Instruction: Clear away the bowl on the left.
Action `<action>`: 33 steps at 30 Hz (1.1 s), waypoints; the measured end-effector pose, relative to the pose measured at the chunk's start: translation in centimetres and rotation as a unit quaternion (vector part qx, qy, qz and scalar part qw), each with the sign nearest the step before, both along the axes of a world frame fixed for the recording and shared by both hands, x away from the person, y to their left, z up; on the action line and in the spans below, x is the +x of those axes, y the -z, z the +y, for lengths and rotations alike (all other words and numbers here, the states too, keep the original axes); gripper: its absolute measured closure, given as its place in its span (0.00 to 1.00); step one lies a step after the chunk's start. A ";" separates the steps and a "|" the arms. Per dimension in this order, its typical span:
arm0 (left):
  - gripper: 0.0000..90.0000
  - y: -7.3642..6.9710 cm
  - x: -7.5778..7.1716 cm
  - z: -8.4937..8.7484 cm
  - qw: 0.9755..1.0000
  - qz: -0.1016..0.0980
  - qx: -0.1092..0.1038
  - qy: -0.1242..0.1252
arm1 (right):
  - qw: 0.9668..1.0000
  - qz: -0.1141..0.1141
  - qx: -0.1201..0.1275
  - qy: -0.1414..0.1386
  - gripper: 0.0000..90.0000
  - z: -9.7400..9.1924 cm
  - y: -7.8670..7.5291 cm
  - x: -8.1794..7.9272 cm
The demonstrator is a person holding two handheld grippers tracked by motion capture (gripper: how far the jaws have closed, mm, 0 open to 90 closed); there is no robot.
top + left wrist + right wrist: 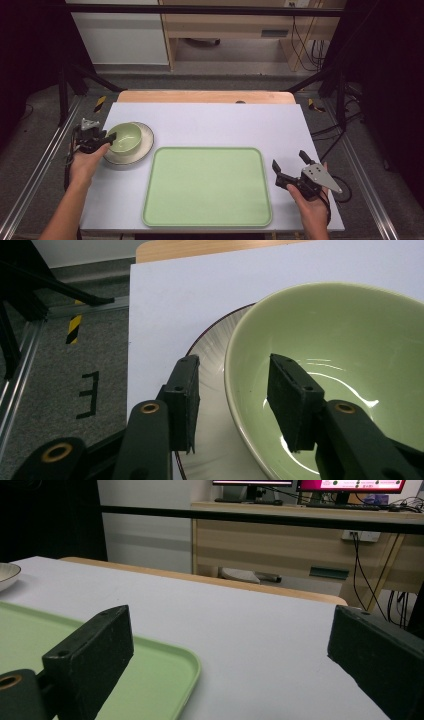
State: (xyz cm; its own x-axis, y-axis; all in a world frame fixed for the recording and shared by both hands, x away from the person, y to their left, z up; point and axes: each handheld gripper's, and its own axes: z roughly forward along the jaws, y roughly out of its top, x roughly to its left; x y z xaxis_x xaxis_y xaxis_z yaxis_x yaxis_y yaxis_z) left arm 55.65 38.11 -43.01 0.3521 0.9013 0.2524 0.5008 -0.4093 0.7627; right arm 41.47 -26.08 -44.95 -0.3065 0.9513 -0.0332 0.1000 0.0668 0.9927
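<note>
A pale green bowl (124,137) (340,335) stands on a cream plate (145,146) (210,355) at the left of the table. My left gripper (105,140) (232,362) straddles the bowl's near rim, with one jaw inside the bowl and the other outside, above the plate. A gap shows between the outer pad and the rim, so the gripper is open. An empty light green tray (207,185) (150,665) lies in the middle front. My right gripper (290,165) (230,625) hovers open just right of the tray with nothing between its jaws.
A white mat (210,122) covers the wooden table, whose back edge shows behind it. Metal frame rails run along both sides on grey carpet. In the right gripper view the plate's edge (7,575) shows at far left, and a desk with monitors stands beyond the table.
</note>
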 end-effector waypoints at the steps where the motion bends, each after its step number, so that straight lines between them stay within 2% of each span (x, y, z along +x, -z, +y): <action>1: 0.64 0.0 0.0 0.0 1.000 0.001 0.001 -0.001 | 1.000 0.000 0.000 0.000 0.05 0.0 0.0 0.0; 8: 0.71 0.4 0.2 0.1 1.000 0.023 0.001 -0.017 | 1.000 0.000 0.001 0.001 0.05 0.0 0.0 0.0; 12: 0.76 0.5 0.2 -0.1 0.999 0.033 -0.009 -0.026 | 1.000 0.001 0.001 0.000 0.05 0.0 0.0 0.0; 24: 0.88 0.8 0.6 -0.5 0.998 0.045 -0.022 -0.036 | 1.000 0.000 0.001 -0.001 0.05 0.0 0.0 0.0; 26: 0.89 0.8 0.7 -0.3 0.998 0.046 -0.030 -0.035 | 1.000 0.001 0.001 0.000 0.05 0.0 0.0 0.0; 29: 0.90 0.9 0.6 -0.4 0.997 0.047 -0.039 -0.047 | 1.000 0.001 0.001 0.000 0.05 0.0 0.0 0.0; 31: 0.90 0.8 0.7 -0.2 0.997 0.051 -0.043 -0.039 | 1.000 0.001 0.002 0.001 0.05 0.0 0.0 0.0; 32: 0.90 1.2 0.2 -1.1 0.986 0.059 -0.123 -0.098 | 1.000 0.001 0.001 0.001 0.05 -0.1 0.0 0.0; 33: 0.91 1.3 0.4 -0.8 0.987 0.052 -0.122 -0.091 | 1.000 0.001 0.001 0.002 0.05 -0.1 0.0 0.0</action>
State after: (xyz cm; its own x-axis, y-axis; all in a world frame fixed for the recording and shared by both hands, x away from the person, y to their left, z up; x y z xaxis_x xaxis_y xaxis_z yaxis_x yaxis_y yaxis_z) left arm 56.03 37.28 -44.26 0.1910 0.9815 -0.0088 0.6296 -0.1157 0.7683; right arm 41.47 -26.17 -44.93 -0.3030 0.9525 -0.0304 0.1021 0.0641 0.9927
